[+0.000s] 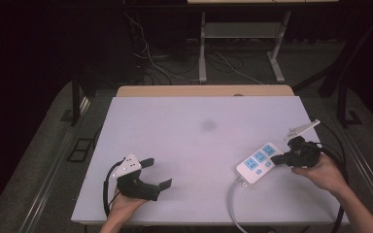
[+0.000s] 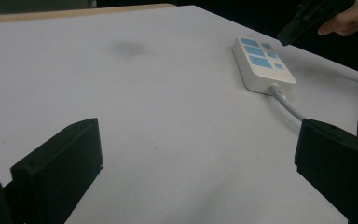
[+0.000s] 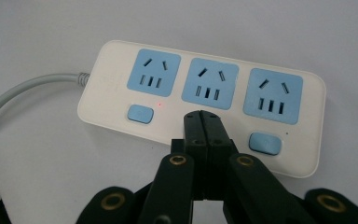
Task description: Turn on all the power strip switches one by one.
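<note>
The right tongs (image 3: 204, 122) are pressed fully together, empty, tips over the middle switch of the power strip (image 1: 259, 161) at the table's (image 1: 194, 141) right. The left tongs (image 1: 151, 174) gape wide, empty, near left. The strip looks rigid and light (smooth plastic, likely slippery) — best gripped across its narrow sides, its stiff cord (image 1: 234, 204) dragging.

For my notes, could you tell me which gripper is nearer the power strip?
Right. The right gripper, shut, is over the power strip; the left gripper sits open across the table.

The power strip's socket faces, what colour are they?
Light blue, on the white plastic power strip; the small buttons match. Clearest in the right gripper view.
</note>
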Tool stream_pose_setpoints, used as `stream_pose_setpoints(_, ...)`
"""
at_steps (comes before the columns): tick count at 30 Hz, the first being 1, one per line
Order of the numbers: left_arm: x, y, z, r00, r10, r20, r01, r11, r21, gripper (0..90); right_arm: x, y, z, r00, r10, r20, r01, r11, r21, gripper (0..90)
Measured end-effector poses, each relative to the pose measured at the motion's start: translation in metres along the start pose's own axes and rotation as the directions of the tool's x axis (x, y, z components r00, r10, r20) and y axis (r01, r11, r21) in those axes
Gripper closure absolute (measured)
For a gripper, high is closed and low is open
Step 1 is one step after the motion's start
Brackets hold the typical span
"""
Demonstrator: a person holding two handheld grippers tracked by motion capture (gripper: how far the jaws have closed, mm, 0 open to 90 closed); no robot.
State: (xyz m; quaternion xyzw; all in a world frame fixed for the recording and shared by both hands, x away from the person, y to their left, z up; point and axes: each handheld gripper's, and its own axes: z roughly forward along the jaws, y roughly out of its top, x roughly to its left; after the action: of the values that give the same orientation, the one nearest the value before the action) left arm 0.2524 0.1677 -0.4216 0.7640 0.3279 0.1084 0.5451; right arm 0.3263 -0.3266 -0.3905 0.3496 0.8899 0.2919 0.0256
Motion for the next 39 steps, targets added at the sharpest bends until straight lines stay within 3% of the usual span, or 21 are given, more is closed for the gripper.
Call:
stream_pose_setpoints(27, 0.0, 0.0, -0.002, 1.0, 0.001, -0.003, -0.001, 1.0, -0.003, 0.0, -0.002, 0.006, 0.021, 0.9998, 0.014, -0.015, -0.013, 1.0, 0.024, 90.0)
stream_pose_setpoints(35, 0.0, 0.0, -0.002, 1.0, 0.003, -0.001, -0.003, 1.0, -0.005, 0.0, -0.004, 0.005, 0.021, 0.9999, 0.007, 0.008, -0.007, 1.0, 0.028, 90.0)
stream_pose_setpoints(39, 0.0, 0.0, -0.002, 1.0, 0.005, 0.0, -0.005, 1.0, -0.002, 0.0, -0.01, 0.0, 0.02, 0.9993, 0.036, -0.012, -0.036, 0.999, 0.008, 90.0)
